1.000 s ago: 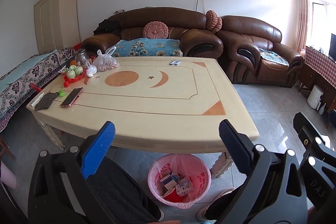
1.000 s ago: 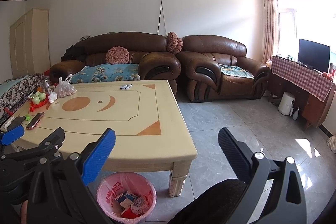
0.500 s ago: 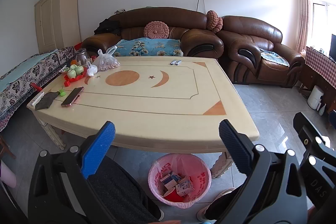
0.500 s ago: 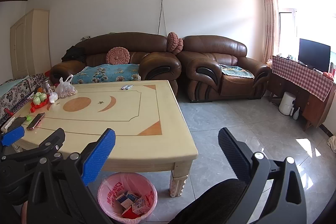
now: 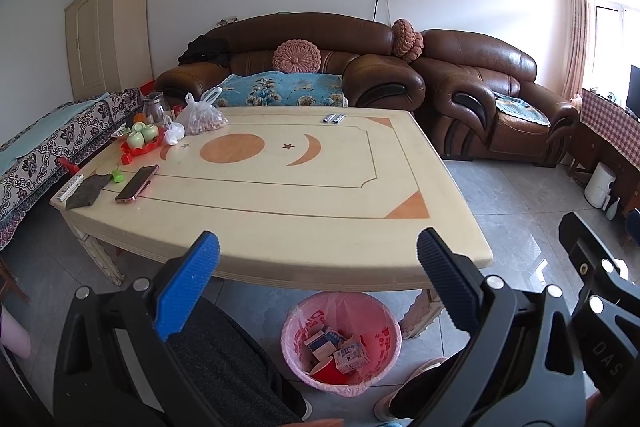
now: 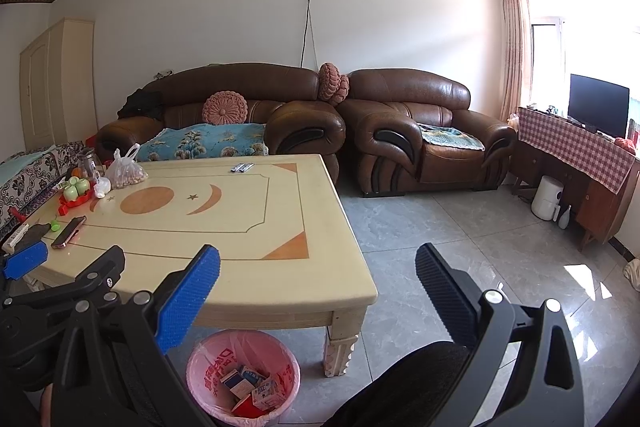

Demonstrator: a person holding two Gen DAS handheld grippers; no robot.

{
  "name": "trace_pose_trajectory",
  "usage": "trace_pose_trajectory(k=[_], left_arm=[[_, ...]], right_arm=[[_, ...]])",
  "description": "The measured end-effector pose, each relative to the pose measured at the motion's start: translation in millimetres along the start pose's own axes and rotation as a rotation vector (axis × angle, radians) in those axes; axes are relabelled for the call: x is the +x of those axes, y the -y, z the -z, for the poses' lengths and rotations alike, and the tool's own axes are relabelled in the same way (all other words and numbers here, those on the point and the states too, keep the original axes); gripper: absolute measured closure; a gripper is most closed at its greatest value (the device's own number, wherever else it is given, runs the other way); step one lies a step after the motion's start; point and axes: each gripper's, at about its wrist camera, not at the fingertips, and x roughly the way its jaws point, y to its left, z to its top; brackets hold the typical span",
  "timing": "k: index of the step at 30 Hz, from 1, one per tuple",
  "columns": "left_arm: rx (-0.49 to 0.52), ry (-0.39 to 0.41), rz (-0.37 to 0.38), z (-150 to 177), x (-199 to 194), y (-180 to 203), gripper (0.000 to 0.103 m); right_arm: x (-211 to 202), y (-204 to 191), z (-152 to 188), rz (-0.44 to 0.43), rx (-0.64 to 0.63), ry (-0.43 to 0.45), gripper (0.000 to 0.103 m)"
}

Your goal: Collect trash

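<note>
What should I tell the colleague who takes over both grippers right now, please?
Left gripper: open, holding nothing, held above the table's near edge.
Right gripper: open, holding nothing, beside the left one.
Pink-lined trash bin: on the floor, partly under the table at its near edge; small cartons and a red item already inside.
Left: two small wrappers lie at the far edge; check whether they are trash. Phone, cups and bag at the far left look like belongings.
</note>
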Motion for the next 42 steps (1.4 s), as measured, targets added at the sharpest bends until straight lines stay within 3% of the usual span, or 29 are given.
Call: trace_pose_trajectory(k=[42], left_arm=[[0.002,-0.008,-0.008,0.1,1.9,3.7,0.006]], right_arm=[[1.6,-2.2,-4.0,-0.016,0.002,0.0,0.007]])
